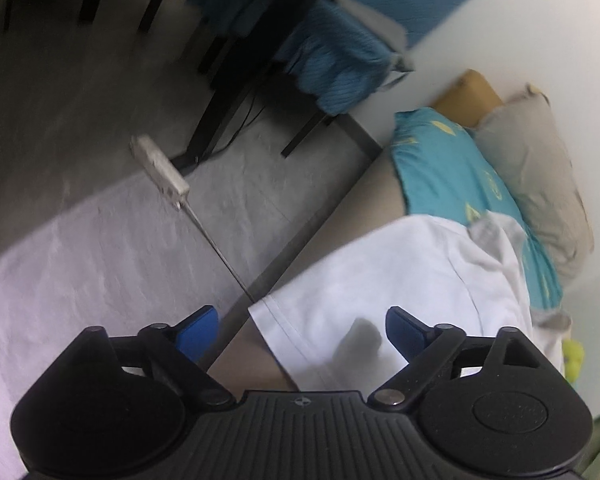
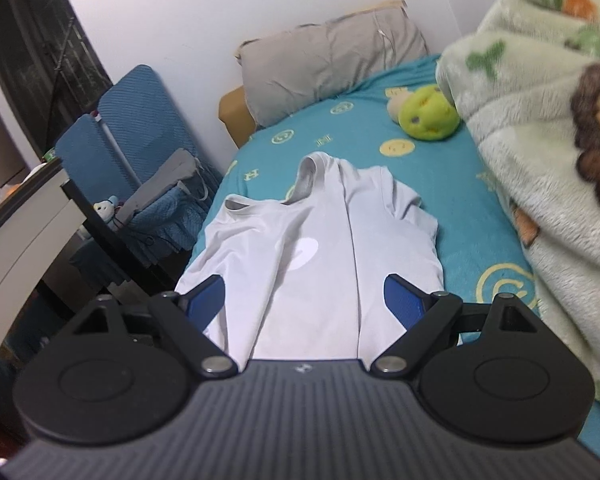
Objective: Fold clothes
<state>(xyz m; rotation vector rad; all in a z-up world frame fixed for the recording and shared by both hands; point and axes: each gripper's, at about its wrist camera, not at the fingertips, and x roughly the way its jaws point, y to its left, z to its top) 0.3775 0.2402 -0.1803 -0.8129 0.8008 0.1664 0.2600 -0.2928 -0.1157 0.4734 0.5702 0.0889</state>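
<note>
The left tool [image 1: 300, 330] is wide open and holds nothing; it hangs over the left edge of the bed [image 1: 296, 232], just above the hem of the white shirt [image 1: 384, 276], with the floor [image 1: 112, 248] below on its left side. The right tool [image 2: 304, 300] is also wide open and empty, above the lower part of the same shirt [image 2: 316, 248].

The shirt lies on the teal sheet [image 2: 452, 184], close to the left edge of the bed, collar toward the pillow [image 2: 332, 64] at the head end. Its left side looks already laid over the middle, with a long crease down the body, while the right sleeve is spread out. Its left border seems to hang a little over the bed edge.

I judge the shirt is partly folded. To fold well, each tool should close on one layer only, near a corner or the hem, lift low, and keep the edge straight so the cloth does not slide to the floor. On the right, the plush toy [image 2: 428, 114] and the green blanket [image 2: 540, 128] stay apart from the shirt.
</note>
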